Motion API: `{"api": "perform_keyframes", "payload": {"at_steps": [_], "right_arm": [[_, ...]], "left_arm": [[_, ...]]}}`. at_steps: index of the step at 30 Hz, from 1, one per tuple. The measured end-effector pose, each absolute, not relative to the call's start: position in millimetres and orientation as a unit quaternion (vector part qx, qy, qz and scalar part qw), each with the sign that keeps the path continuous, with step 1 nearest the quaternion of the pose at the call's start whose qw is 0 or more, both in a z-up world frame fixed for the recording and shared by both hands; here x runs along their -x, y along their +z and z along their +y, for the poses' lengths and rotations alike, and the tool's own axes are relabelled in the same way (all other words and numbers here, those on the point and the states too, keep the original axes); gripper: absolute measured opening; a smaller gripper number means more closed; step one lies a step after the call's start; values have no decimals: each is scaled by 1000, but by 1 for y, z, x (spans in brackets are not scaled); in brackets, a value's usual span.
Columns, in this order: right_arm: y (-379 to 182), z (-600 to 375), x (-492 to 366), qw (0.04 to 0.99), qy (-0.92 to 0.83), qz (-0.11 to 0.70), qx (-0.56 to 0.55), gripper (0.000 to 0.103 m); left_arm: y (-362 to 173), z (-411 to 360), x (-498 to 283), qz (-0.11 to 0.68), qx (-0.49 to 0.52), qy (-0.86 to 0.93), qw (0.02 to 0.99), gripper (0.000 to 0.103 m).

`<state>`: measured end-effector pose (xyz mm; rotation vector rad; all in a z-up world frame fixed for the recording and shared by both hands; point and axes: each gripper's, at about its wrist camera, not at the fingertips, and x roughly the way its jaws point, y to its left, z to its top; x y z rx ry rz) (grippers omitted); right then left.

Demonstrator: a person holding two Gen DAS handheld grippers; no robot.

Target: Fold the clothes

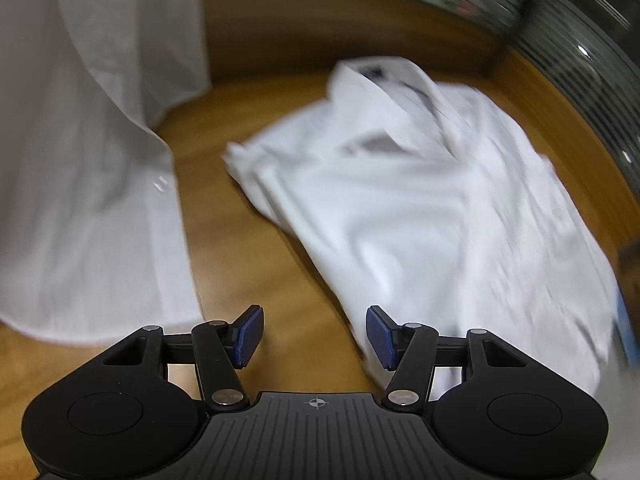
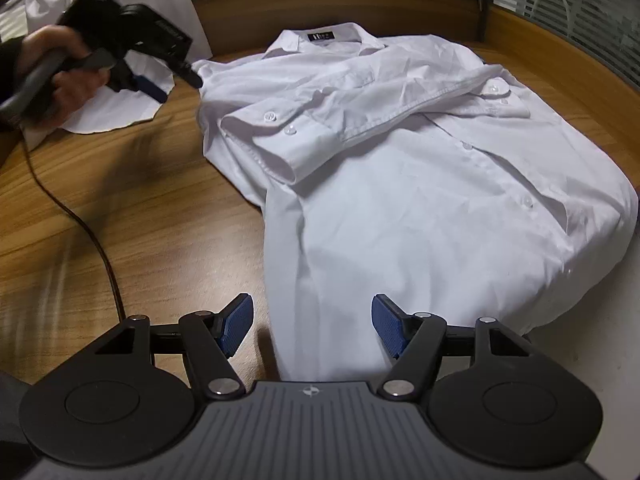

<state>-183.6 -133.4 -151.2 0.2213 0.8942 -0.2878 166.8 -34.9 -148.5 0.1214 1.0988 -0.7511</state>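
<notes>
A white button-up shirt (image 2: 420, 184) lies on the wooden table (image 2: 140, 220), collar at the far end, both sleeves folded across its chest. The same shirt (image 1: 420, 208) shows blurred in the left wrist view. My right gripper (image 2: 312, 326) stands open over the shirt's near hem, nothing between its blue pads (image 2: 236, 326). My left gripper (image 1: 314, 336) is open too, above bare wood at the shirt's lower left edge. From the right wrist view, the left gripper (image 2: 160, 76) is held by a hand (image 2: 60, 76) at the far left, beside the shirt's shoulder.
Another white garment (image 1: 80, 180) lies at the table's left and hangs from above. A brown cable (image 2: 92, 240) runs across the wood at the left. A raised wooden rim (image 2: 340, 4) and slatted glass panels (image 2: 580, 12) close the back and right sides.
</notes>
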Motion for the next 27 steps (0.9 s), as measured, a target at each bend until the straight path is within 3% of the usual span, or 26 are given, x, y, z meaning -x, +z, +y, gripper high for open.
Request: {"api": "perform_keyframes", "payload": {"at_steps": [9,12,14,21,27], "right_arm": [[-158,-117,184,875,-152,454,-73,72],[-159,-116,184,873,-152,459,-60,72],[-159,-117,183,872,-157,460,-56,72],[-156,-123,183,875,-151,457,-45,71],[-150,-127,185,880,-139,452,-33,68]], "left_arm": [[-162,-58,-116,497,-111,-375,775,57],[-163,-59,-113,482,-127,-355,790,39],[-162,-59,-113,479,-134,-364,788,8],[-135,-55,-113,468,-159,-397,774,8],[-158,-67,-102,445,-233,-407,763,10]]}}
